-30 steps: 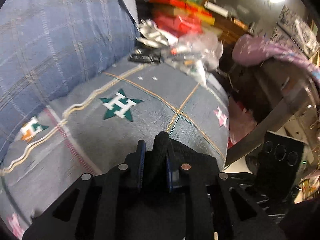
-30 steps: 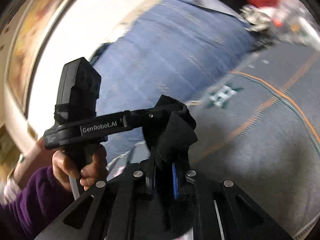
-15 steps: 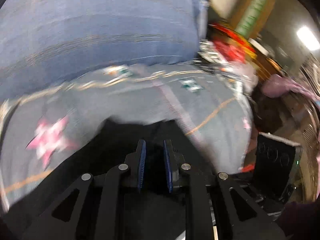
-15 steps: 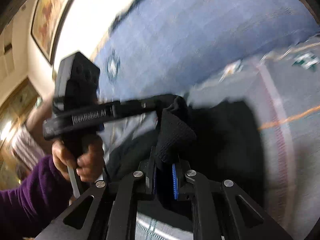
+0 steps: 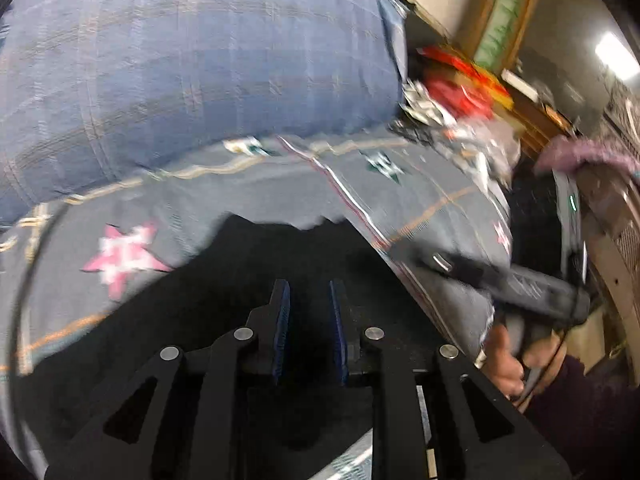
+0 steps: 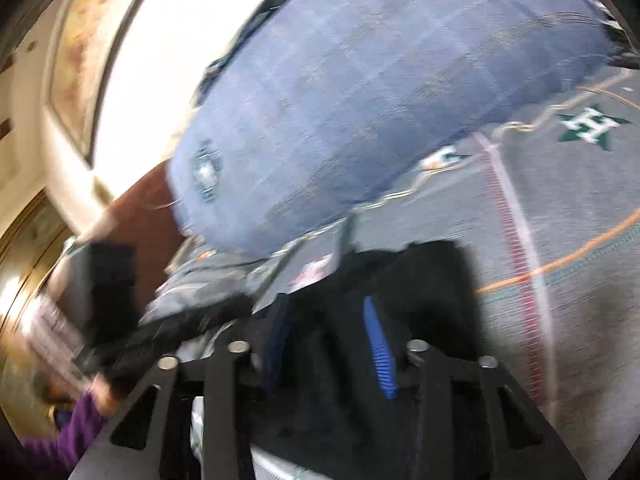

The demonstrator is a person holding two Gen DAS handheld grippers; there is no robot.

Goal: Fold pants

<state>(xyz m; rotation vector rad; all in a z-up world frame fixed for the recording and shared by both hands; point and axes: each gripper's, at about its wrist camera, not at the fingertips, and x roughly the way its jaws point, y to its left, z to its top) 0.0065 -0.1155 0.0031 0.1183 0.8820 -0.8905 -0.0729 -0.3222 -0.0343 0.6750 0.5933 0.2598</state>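
The black pants (image 5: 256,272) lie flat on the grey star-patterned bedspread (image 5: 408,196), under both grippers. My left gripper (image 5: 308,300) sits low over the pants with a gap between its blue pads and no cloth showing in it. My right gripper (image 6: 328,320) is open wide over the pants (image 6: 432,280), nothing between its pads. The right gripper's body (image 5: 520,280) and the hand holding it show at the right of the left wrist view. The left gripper's body (image 6: 108,300) shows blurred at the left of the right wrist view.
A large blue plaid pillow (image 5: 192,64) lies at the back of the bed (image 6: 360,92). Red packets and plastic clutter (image 5: 456,92) sit at the bed's far right corner. A purple cloth (image 5: 588,156) hangs on furniture to the right.
Both grippers held bunched black cloth up a second ago. They have come down to the bedspread, the pants now lie spread out, and the right jaws have opened wide.
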